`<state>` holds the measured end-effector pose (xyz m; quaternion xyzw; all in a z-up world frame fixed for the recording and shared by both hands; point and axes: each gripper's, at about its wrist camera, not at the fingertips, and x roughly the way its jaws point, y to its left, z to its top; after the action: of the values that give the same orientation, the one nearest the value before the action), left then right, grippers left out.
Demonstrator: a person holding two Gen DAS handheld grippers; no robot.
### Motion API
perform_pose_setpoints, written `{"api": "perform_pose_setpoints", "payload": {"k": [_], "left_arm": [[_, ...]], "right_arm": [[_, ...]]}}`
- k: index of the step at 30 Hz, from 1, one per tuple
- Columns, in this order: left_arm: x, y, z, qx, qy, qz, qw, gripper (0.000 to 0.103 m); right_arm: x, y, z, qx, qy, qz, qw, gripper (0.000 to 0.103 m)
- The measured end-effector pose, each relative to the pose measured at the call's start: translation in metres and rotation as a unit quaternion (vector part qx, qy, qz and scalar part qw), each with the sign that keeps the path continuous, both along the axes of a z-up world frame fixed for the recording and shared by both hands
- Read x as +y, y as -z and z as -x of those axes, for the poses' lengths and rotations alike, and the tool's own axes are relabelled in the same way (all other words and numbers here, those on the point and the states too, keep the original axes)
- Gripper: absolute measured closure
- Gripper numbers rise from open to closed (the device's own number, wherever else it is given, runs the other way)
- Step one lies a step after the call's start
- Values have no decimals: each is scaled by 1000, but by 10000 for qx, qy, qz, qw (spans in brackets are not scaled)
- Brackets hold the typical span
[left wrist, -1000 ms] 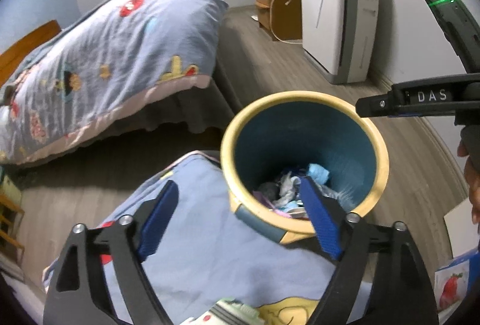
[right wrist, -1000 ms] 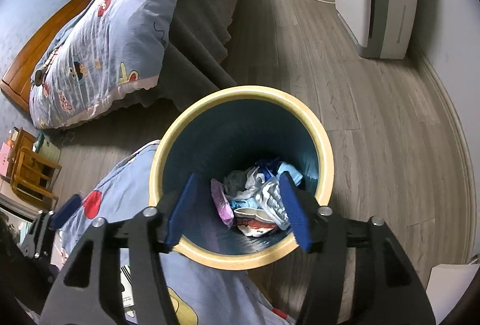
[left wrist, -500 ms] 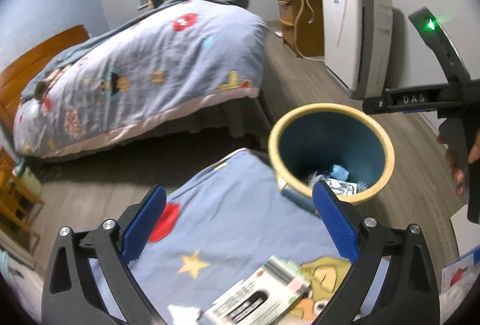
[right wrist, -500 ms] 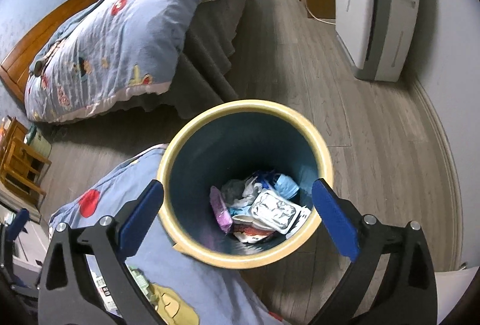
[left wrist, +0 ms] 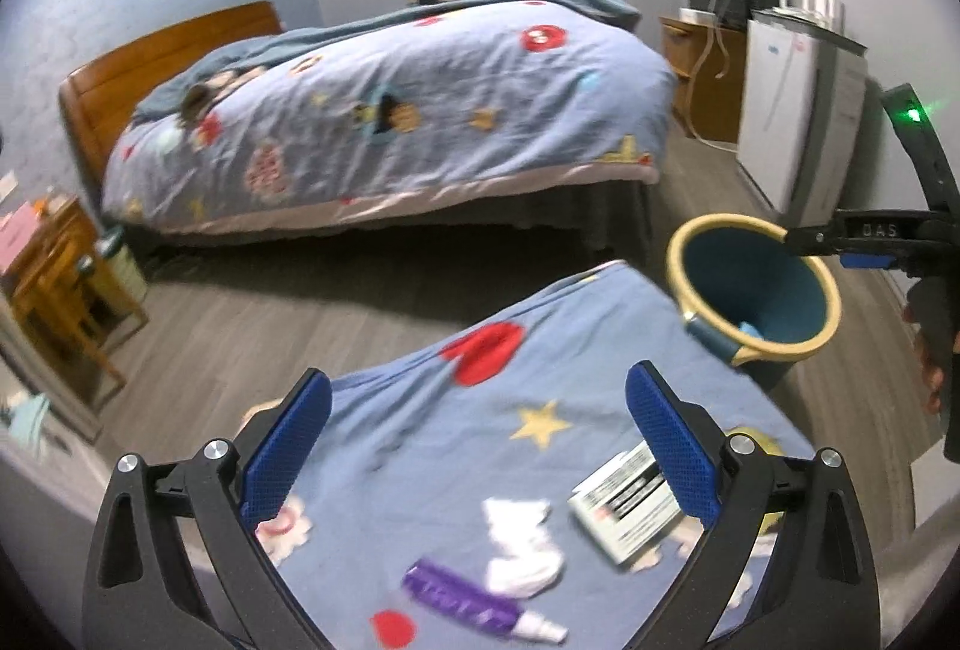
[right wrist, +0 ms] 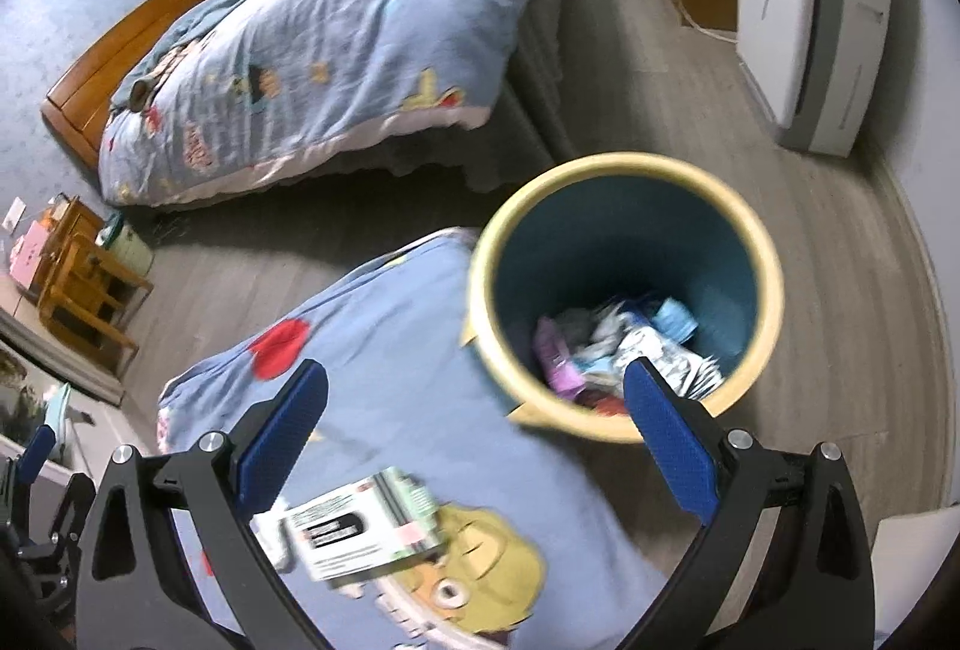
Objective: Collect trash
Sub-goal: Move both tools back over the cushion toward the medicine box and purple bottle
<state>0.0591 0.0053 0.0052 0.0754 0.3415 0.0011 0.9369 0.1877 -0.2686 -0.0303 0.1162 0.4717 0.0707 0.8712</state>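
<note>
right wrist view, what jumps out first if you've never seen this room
The yellow-rimmed bin stands on the floor right of the near blue blanket, with wrappers piled in its bottom. A white printed packet lies on that blanket, near the open right claw. Behind, a big bed under a cartoon quilt fills the upper left.

Both views are lit by soft, even indoor light, with a deep shadow under the bed (left wrist: 384, 122). Motion blur smears the trash bin (right wrist: 624, 290) and the nearby blanket (left wrist: 480, 440). Fisheye bending curves the edges, and the corners are black.
</note>
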Motion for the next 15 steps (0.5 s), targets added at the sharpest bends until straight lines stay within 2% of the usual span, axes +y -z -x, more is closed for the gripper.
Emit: {"api": "perform_pose_setpoints", "payload": {"k": [8, 15], "left_arm": [[51, 21, 25, 209, -471, 128, 9986, 6], [74, 31, 29, 289, -683, 94, 9972, 6]], "right_arm": [[56, 25, 23, 334, -430, 485, 9973, 6], [82, 74, 53, 1029, -377, 69, 9940, 6]]}}
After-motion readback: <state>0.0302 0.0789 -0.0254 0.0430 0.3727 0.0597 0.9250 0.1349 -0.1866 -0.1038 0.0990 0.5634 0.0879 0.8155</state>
